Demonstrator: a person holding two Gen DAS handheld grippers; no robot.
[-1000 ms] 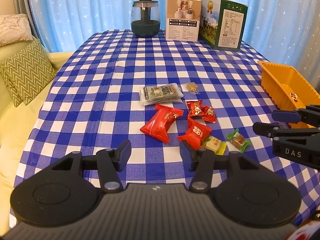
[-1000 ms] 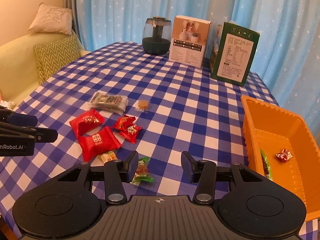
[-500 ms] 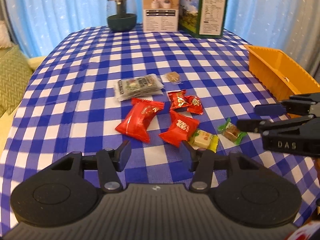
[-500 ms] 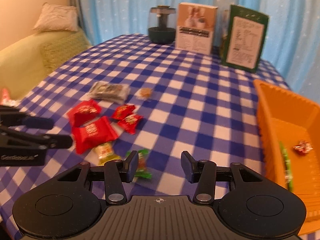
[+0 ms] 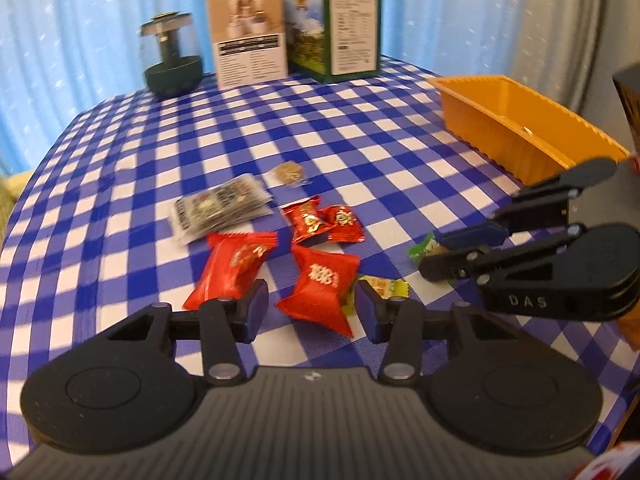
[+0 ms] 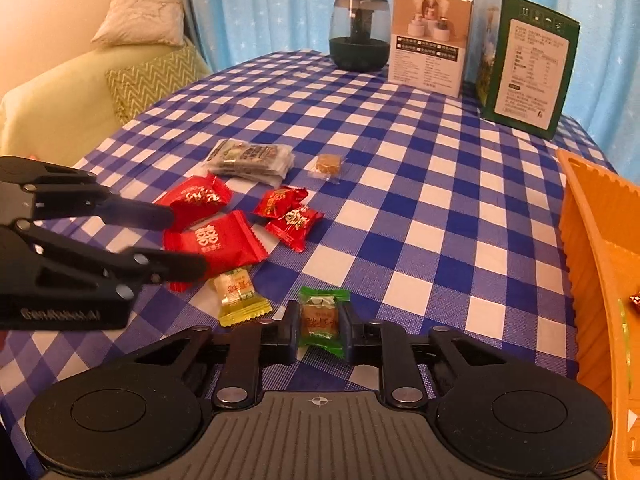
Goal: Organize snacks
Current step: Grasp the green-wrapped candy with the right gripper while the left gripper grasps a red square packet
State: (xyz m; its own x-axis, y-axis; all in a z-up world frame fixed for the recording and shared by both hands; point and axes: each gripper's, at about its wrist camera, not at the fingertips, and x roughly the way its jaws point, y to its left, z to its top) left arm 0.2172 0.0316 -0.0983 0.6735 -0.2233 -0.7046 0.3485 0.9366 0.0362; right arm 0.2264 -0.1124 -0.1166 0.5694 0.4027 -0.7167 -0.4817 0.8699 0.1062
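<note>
Snacks lie on the blue checked tablecloth (image 6: 400, 184). My right gripper (image 6: 320, 326) is shut on a green-wrapped candy (image 6: 322, 316), which rests on the cloth; in the left wrist view the candy (image 5: 424, 248) shows between the right gripper's fingers. My left gripper (image 5: 308, 308) is open, its fingers either side of a red packet (image 5: 320, 284), also in the right wrist view (image 6: 216, 244). Nearby lie another red packet (image 5: 236, 264), two small red candies (image 5: 320, 220), a yellow candy (image 6: 236, 292), a dark packet (image 5: 220, 208) and a brown sweet (image 5: 288, 172). An orange bin (image 5: 516, 120) stands at the right.
A dark glass humidifier (image 6: 360, 32), a white box (image 6: 430, 42) and a green box (image 6: 528, 66) stand at the table's far edge. A yellow sofa with cushions (image 6: 152, 76) is to the left. The orange bin holds a red candy (image 6: 635, 300).
My right gripper moved forward and down and closed on the green candy. My left gripper moved closer to the red packet, which now sits between its open fingers.
</note>
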